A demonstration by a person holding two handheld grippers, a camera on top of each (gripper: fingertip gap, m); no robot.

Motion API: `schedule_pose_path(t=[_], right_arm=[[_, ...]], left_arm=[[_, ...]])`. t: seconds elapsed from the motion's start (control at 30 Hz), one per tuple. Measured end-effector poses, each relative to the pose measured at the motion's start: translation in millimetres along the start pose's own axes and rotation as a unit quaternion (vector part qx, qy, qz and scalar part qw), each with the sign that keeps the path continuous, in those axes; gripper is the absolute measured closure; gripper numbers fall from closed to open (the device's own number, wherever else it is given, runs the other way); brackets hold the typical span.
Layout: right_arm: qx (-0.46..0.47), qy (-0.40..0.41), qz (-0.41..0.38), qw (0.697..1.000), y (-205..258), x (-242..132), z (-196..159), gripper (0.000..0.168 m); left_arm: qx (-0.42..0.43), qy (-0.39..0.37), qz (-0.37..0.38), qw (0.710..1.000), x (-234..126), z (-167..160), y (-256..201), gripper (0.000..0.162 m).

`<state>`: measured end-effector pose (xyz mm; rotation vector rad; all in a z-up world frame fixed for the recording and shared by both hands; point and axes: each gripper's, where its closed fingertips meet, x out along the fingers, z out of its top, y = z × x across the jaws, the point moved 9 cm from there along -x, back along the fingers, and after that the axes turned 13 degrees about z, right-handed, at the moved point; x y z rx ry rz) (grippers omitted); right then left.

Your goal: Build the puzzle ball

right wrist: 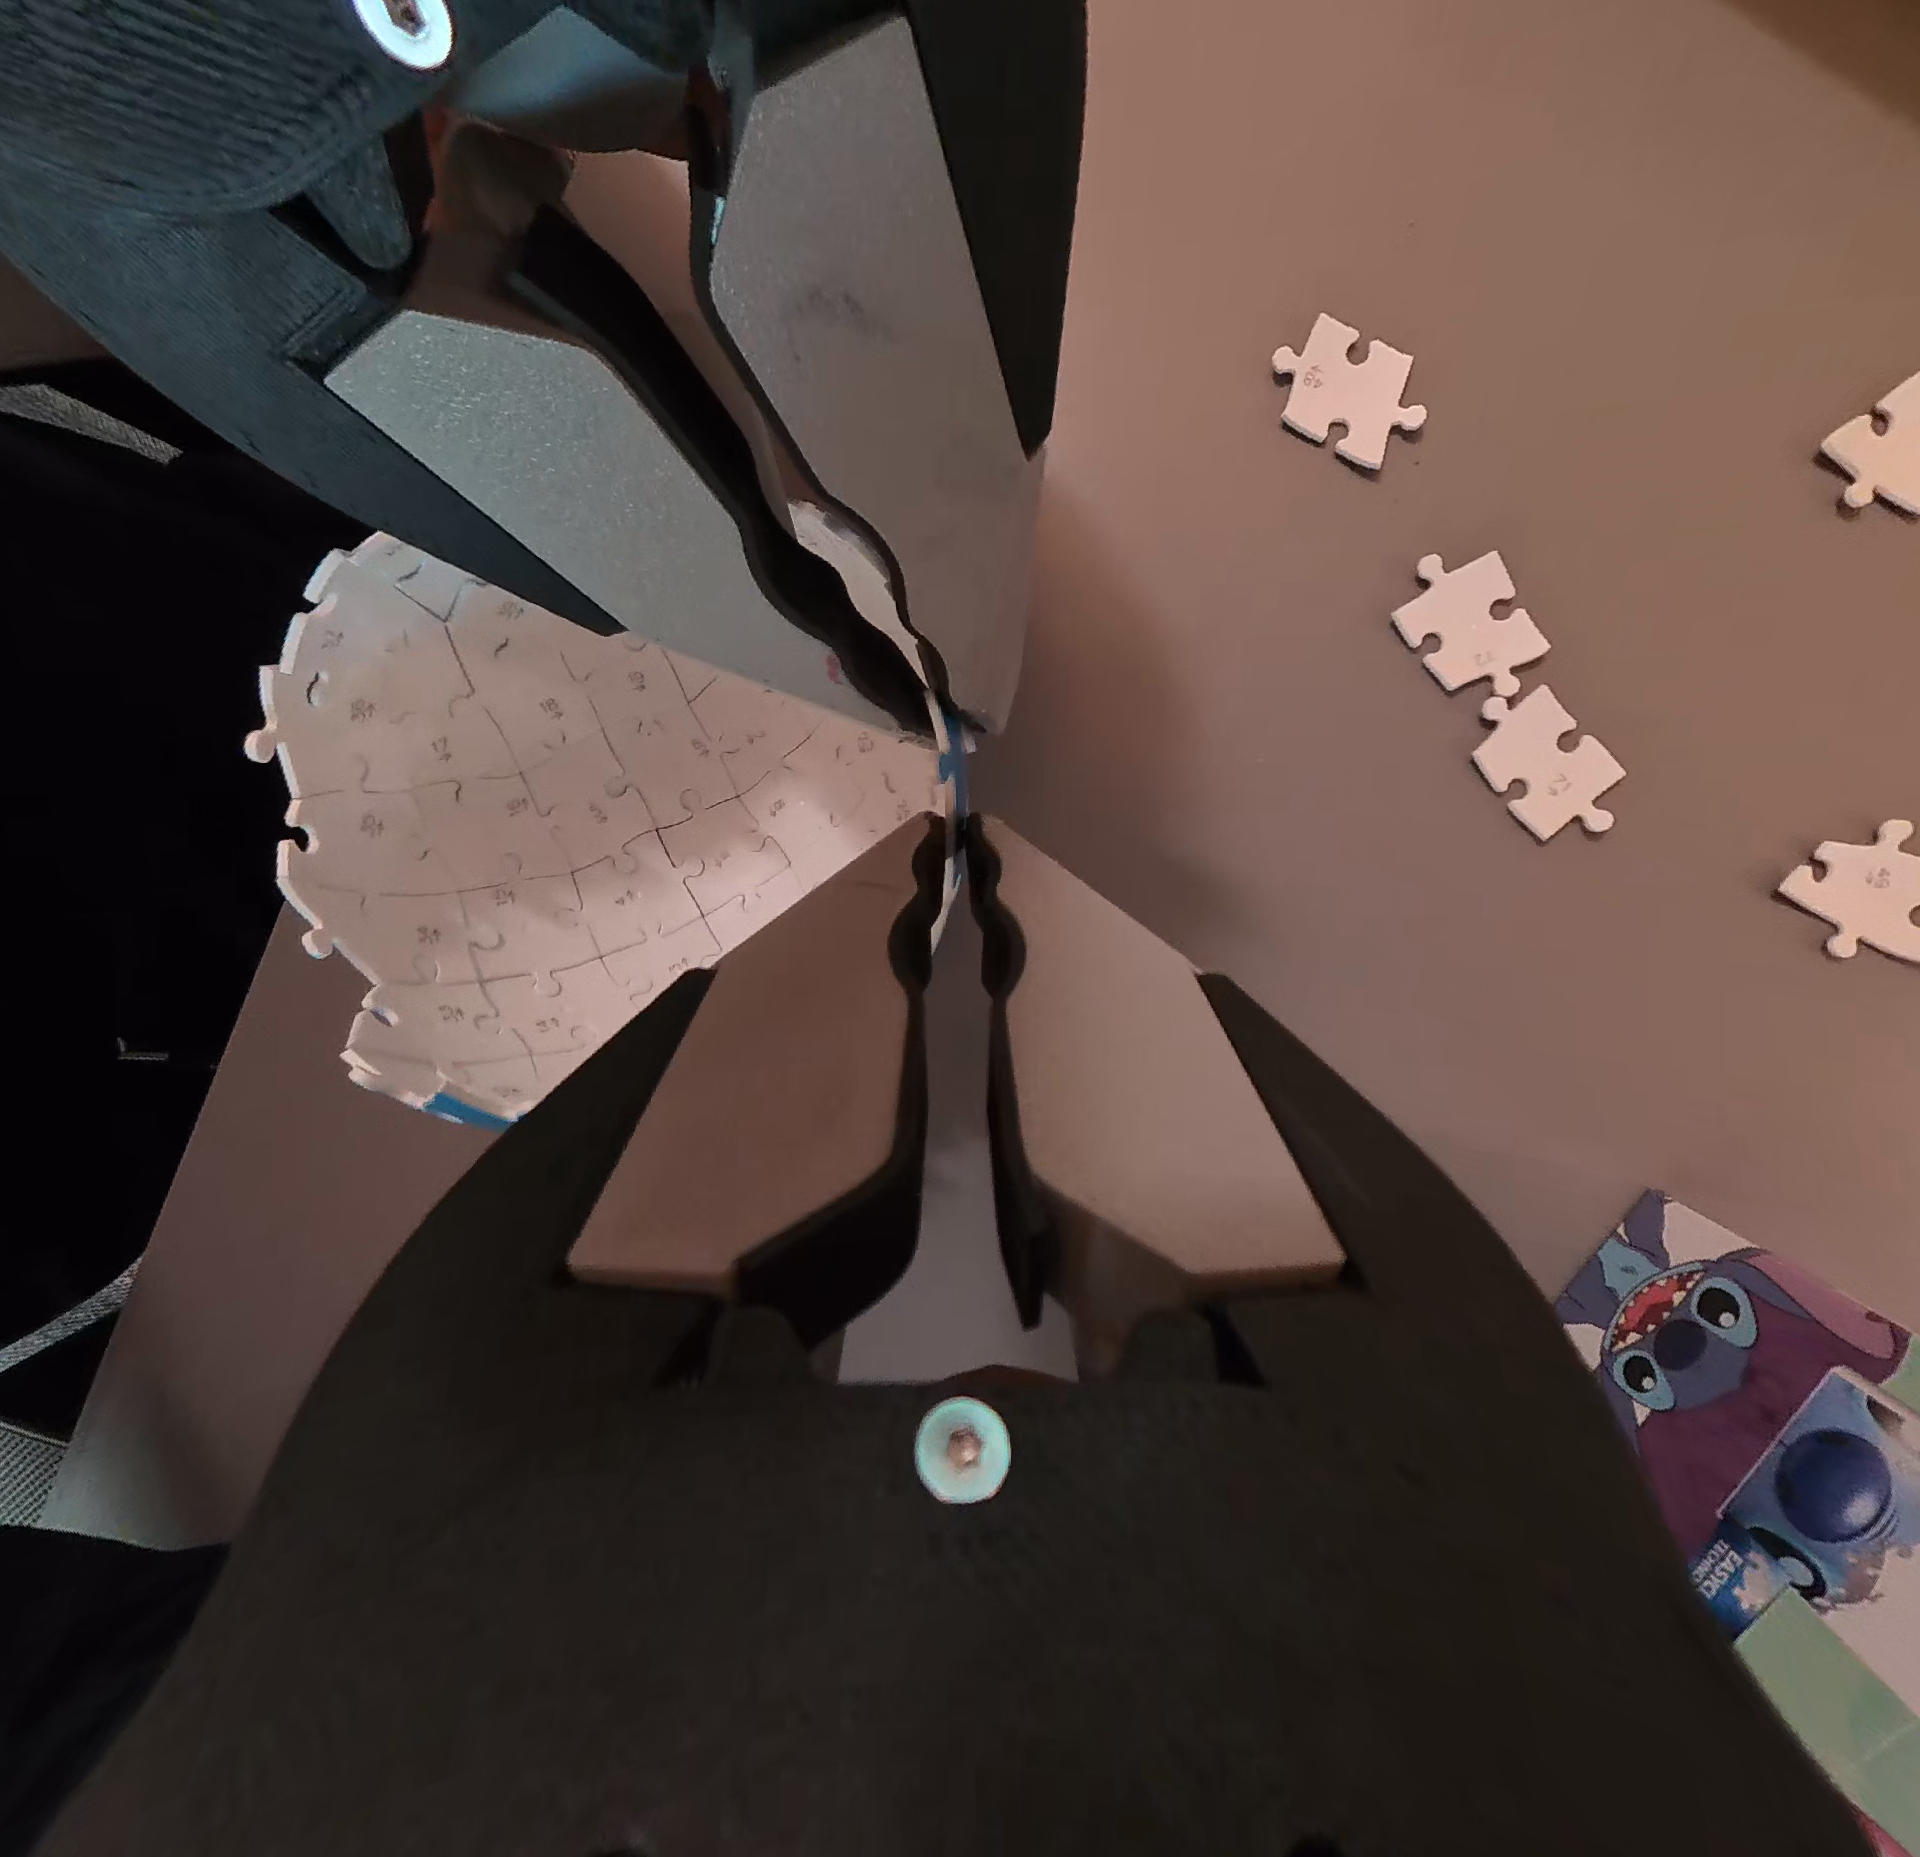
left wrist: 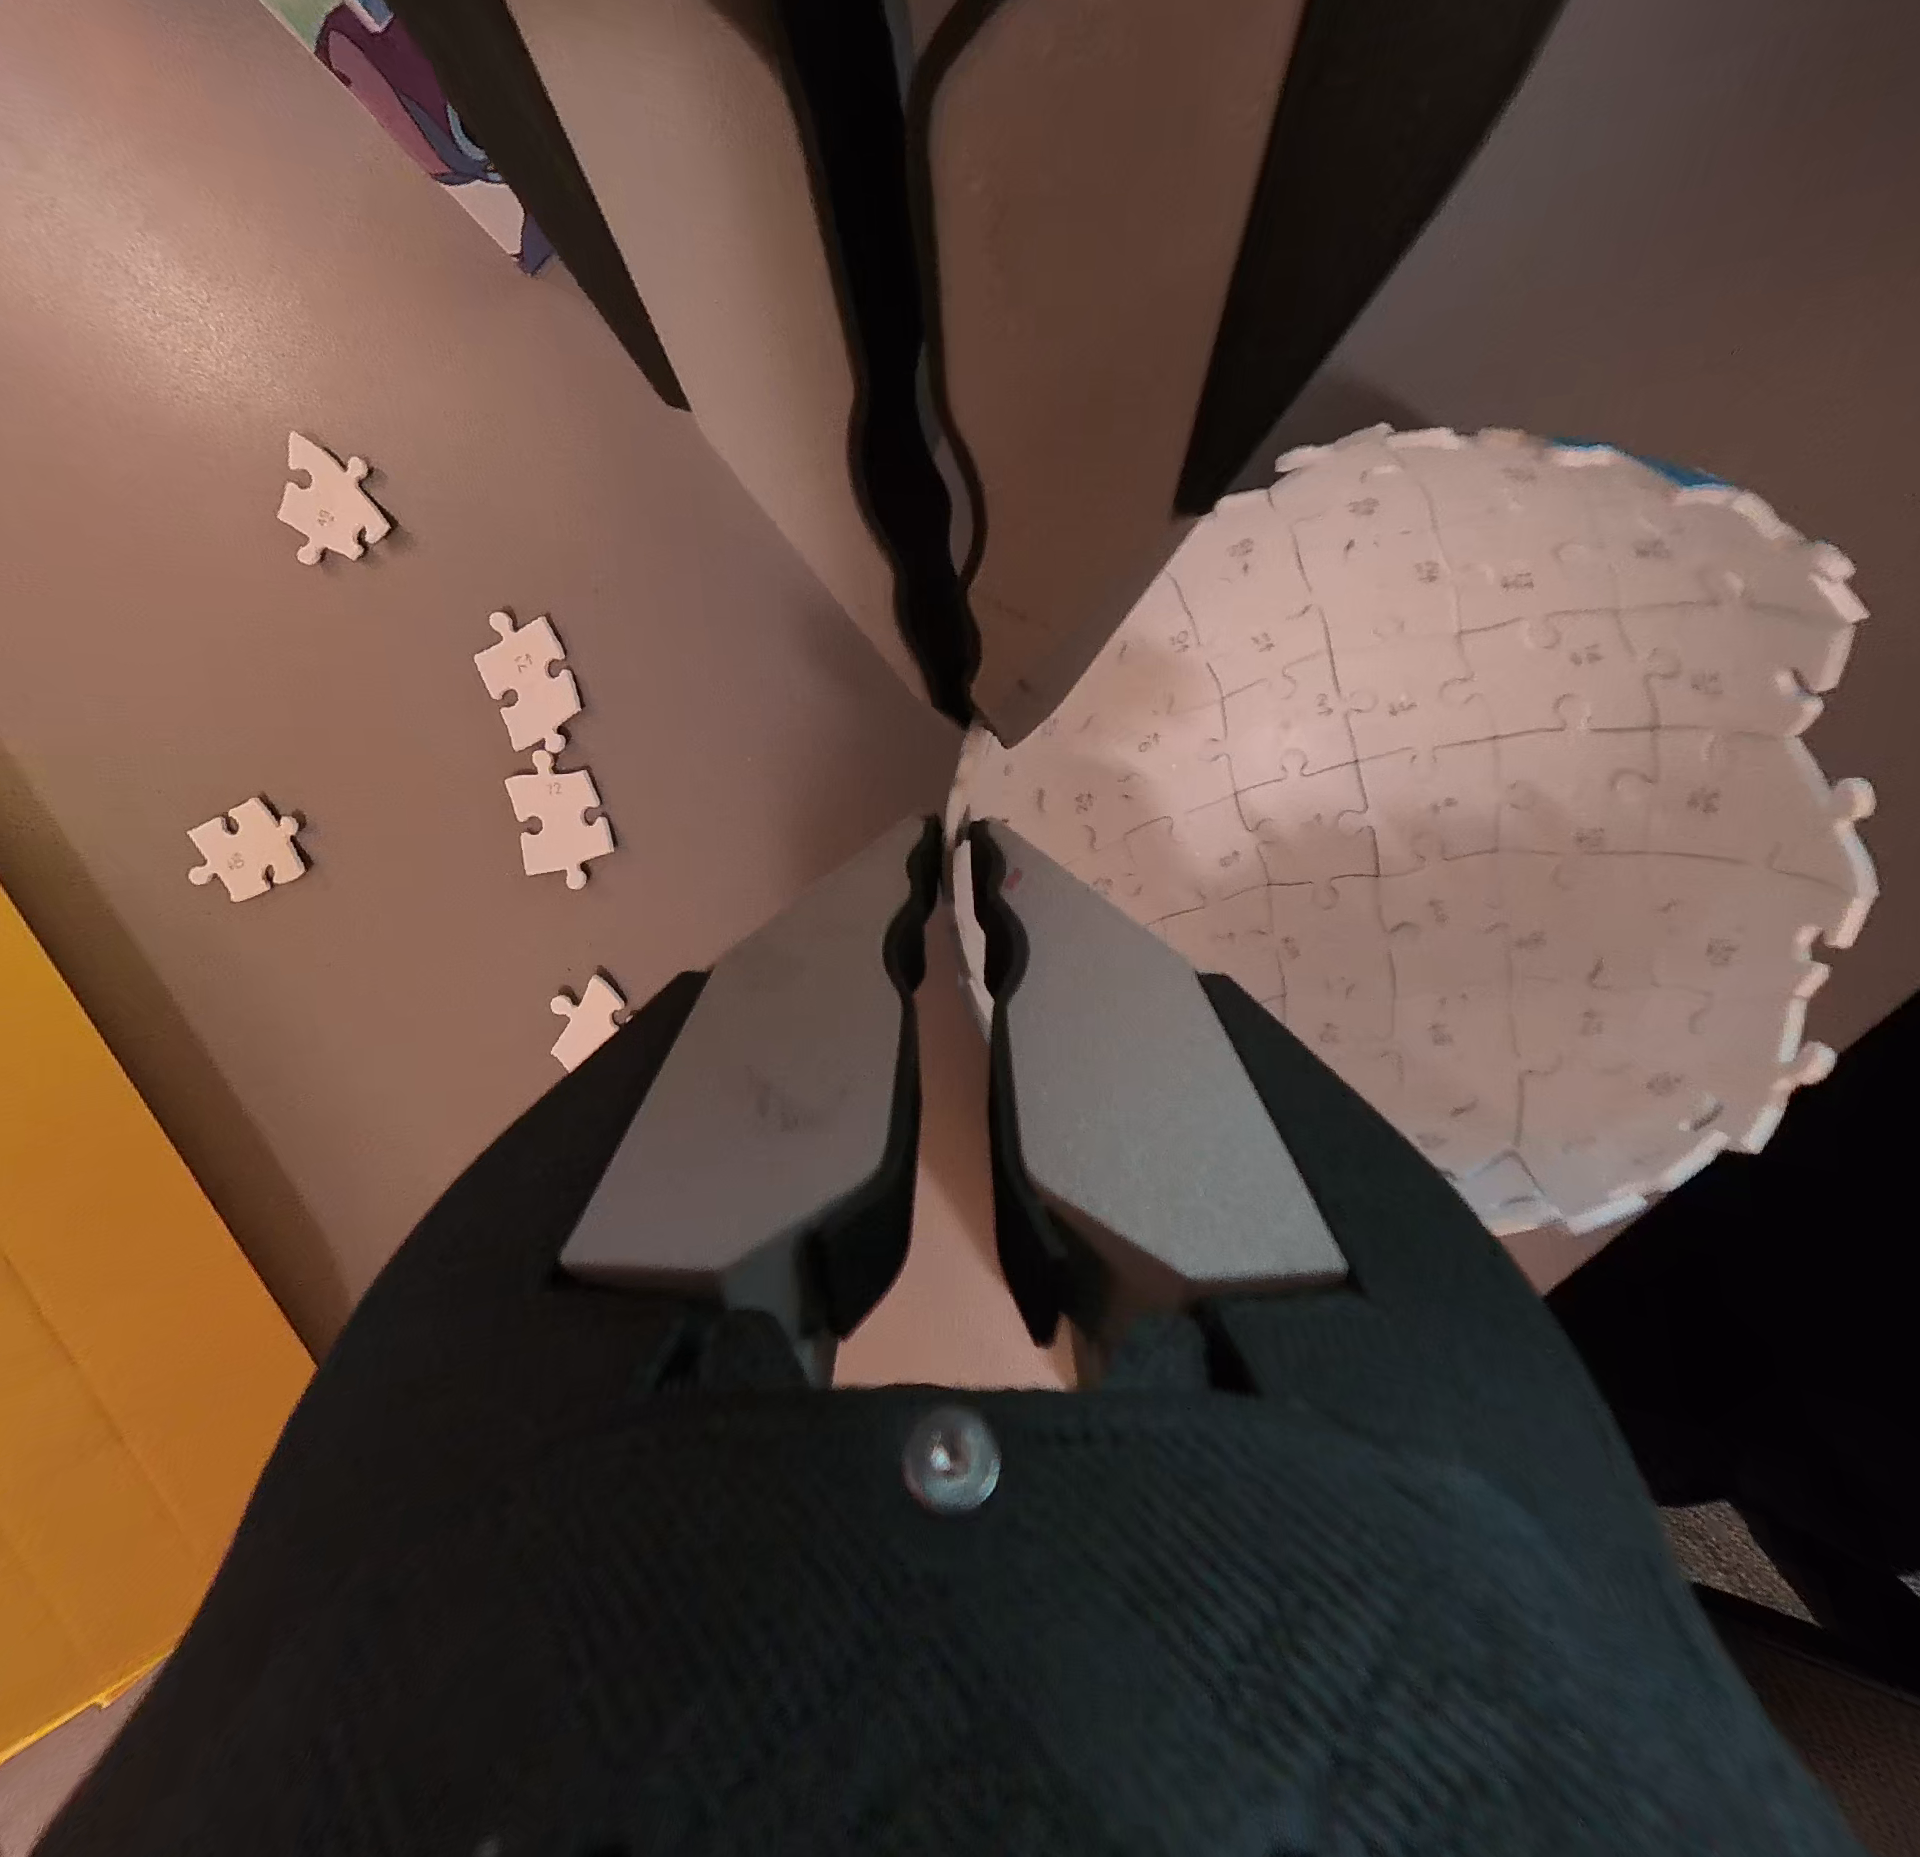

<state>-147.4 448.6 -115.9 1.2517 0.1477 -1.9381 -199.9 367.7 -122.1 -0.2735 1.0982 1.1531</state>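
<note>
The half-built puzzle ball [left wrist: 1455, 820] is a curved shell, white inside with a blue outer face, held above the brown table; it also shows in the right wrist view [right wrist: 499, 820]. My left gripper [left wrist: 951, 841] is shut on the shell's rim. My right gripper [right wrist: 954, 836] is shut on the same rim, tip to tip with the left. The right gripper [left wrist: 961, 711] comes in from the top of the left wrist view, and the left gripper [right wrist: 935, 711] comes in from the upper left of the right wrist view. Several loose white pieces [left wrist: 561, 820] lie face down on the table [right wrist: 1548, 763].
A printed sheet with a blue cartoon figure [right wrist: 1745, 1392] lies at the table's edge and also shows in the left wrist view [left wrist: 416, 93]. A yellow box [left wrist: 83, 1288] stands beside the table. Dark fabric [right wrist: 104, 768] lies behind the shell. Only a small space, under 4 cm, lies between the two pairs of fingers.
</note>
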Motion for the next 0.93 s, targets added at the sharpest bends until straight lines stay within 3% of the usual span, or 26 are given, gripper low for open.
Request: schedule_pose_path(t=[0.2, 0.3, 0.57, 0.67, 0.93], right_arm=[[0.002, -0.003, 0.001, 1.000, 0.7, -0.9, 0.1, 0.168], [0.003, -0.003, 0.002, 1.000, 0.5, -0.9, -0.4, 0.168], [0.006, -0.014, 0.011, 1.000, 0.6, -3.0, -0.5, 0.167], [0.006, -0.019, 0.020, 1.000, 0.7, -0.7, 1.0, 0.159], [-0.001, -0.008, 0.017, 1.000, -2.6, 7.9, 2.1, 0.163]], left_arm=[[0.010, 0.014, 0.007, 1.000, 3.3, 0.3, 0.0, 0.149], [0.012, 0.016, -0.002, 1.000, 5.5, -0.1, -1.4, 0.157], [-0.006, 0.011, -0.012, 1.000, 2.8, -0.1, 0.9, 0.160], [-0.011, 0.004, -0.010, 1.000, -0.6, 2.1, 1.8, 0.160], [-0.004, 0.002, 0.001, 1.000, -0.4, 0.8, 0.8, 0.160]])
